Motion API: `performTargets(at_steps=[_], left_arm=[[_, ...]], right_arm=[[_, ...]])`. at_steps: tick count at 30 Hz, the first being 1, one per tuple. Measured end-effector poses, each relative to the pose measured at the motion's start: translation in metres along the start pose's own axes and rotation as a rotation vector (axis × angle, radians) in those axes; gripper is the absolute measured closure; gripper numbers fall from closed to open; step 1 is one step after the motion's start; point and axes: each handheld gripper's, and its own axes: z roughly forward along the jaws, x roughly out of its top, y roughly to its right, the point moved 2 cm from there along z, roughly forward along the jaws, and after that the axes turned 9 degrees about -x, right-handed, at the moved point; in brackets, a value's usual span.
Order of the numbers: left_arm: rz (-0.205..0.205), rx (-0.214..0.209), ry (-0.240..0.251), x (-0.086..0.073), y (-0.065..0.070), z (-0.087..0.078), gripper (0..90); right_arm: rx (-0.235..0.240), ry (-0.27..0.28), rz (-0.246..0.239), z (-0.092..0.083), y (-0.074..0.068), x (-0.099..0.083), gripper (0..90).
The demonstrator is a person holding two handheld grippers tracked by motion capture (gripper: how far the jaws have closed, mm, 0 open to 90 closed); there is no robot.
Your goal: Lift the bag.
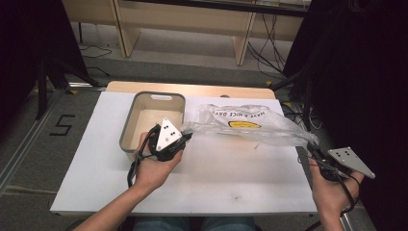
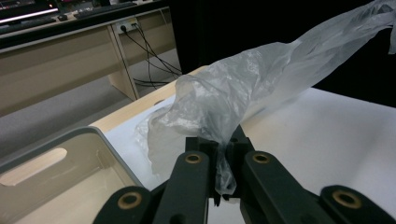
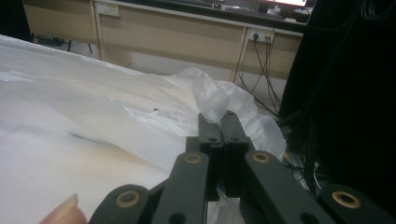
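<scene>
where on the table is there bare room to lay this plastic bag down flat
Free: the white table front strip, between both hands, and the left strip beside the grey bin. Crowded: the back right, where the plastic bag stretches between the left hand-held gripper and right hand-held gripper.

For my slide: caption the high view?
Both grippers stretch a plastic bag beside a grey bin.

Too small to read: print on plastic bag (image 1: 245, 120). Cut off at lower edge: grey bin (image 2: 70, 186). Hidden by bunched film: tips of right hand-held gripper (image 3: 220, 122).
</scene>
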Motion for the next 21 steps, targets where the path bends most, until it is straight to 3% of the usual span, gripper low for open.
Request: performTargets(at_steps=[21], left_arm=[[0.004, 0.004, 0.139, 0.040, -0.002, -0.013, 89.2]], right_arm=[[-0.016, 0.092, 0.012, -0.011, 0.004, 0.027, 90.0]])
